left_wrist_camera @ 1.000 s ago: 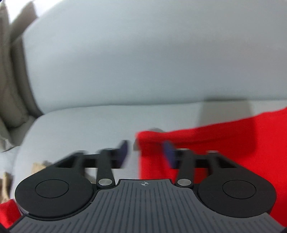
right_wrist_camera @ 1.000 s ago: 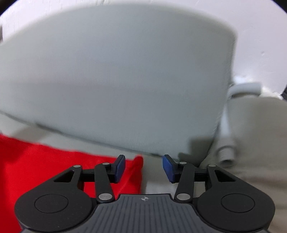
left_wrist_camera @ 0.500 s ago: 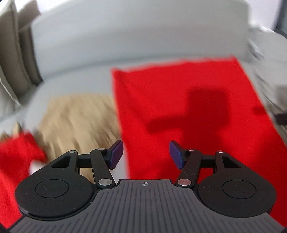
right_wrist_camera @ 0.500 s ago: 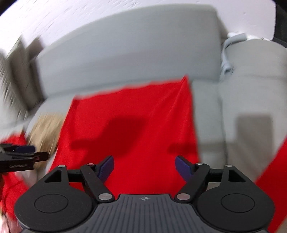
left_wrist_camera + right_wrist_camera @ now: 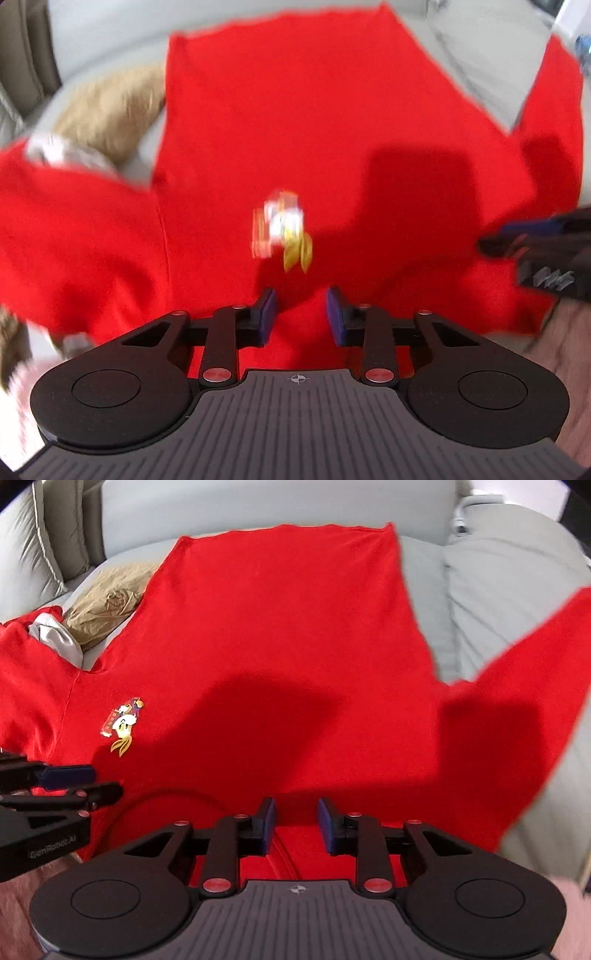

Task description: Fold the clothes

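one smooth red shirt (image 5: 280,635), sleeves spread wide.

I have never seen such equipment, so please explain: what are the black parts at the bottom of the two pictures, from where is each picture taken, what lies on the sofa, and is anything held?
Each black part is a hand-held gripper with two blue-padded fingers; a person carries one in each hand. A camera on each looks forward along its fingers, so one picture comes from the left gripper and the other from the right gripper. Each also shows at the edge of the other's picture.

On the grey sofa a red shirt lies spread out, with a small cartoon badge on the chest. Beside it lie a tan cloth and a white cloth.

Both grippers' jaws are closing over the shirt's near edge, with red cloth between the fingers. The pads do not visibly pinch it, so nothing looks held yet.
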Motion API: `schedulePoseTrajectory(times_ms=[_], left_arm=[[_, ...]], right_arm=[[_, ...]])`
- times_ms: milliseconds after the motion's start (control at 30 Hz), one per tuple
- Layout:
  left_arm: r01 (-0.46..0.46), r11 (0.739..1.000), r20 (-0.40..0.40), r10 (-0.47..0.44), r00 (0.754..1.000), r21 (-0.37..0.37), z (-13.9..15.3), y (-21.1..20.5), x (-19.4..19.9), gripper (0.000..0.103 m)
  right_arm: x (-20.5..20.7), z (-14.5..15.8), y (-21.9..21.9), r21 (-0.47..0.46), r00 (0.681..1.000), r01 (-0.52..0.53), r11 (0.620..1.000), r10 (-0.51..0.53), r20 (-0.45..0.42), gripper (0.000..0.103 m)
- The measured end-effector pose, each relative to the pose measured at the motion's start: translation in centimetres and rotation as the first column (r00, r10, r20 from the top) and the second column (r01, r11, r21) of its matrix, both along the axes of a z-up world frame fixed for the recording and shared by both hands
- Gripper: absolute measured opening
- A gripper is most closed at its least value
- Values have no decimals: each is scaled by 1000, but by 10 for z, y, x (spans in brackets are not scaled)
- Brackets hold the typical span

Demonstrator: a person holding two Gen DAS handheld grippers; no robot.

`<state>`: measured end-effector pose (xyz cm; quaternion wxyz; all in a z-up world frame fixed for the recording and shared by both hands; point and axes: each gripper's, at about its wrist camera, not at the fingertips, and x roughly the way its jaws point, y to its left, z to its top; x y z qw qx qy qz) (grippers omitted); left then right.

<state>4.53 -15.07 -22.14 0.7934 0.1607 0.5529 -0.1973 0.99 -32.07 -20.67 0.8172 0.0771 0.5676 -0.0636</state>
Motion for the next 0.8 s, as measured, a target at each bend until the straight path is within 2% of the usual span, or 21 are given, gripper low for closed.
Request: schedulePoseTrajectory(times_ms=[167,233,300,333,433,500,600,700,800], left_arm=[[26,997,-111,-18,994,69,8,8,-16,40],[19,999,-102,-14,995,43,14,15,-23,42],[4,1000,-78,-4,997,-1,21,19,-27,45],[-3,1000,-65,2,998,-24,24,20,-30,45],[-24,998,-26,23,999,-56,28,18,-34,54],[-33,998,2,33,999,-52,28,18,-32,57],[-50,996,9,50,999,-69,30,18,-30,58],[-65,995,-3,65,998,-73,24,17,-24,58],[-76,995,-22,75,997,-65,14,14,-20,58]], right_arm=[[-27,6,-4,-9,995,24,1000,-24,-92,30],[-34,14,-5,9,996,39,999,-38,-74,32],[-41,25,-4,48,998,53,997,-51,-23,42],[-43,28,-2,63,999,49,997,-49,-2,42],[-41,33,10,82,998,-6,997,1,61,39],[-34,33,23,58,994,-71,996,66,83,22],[-26,28,35,58,992,-110,992,105,76,21],[-17,19,36,89,995,-85,992,81,52,22],[-11,14,40,51,996,-80,996,77,49,22]])
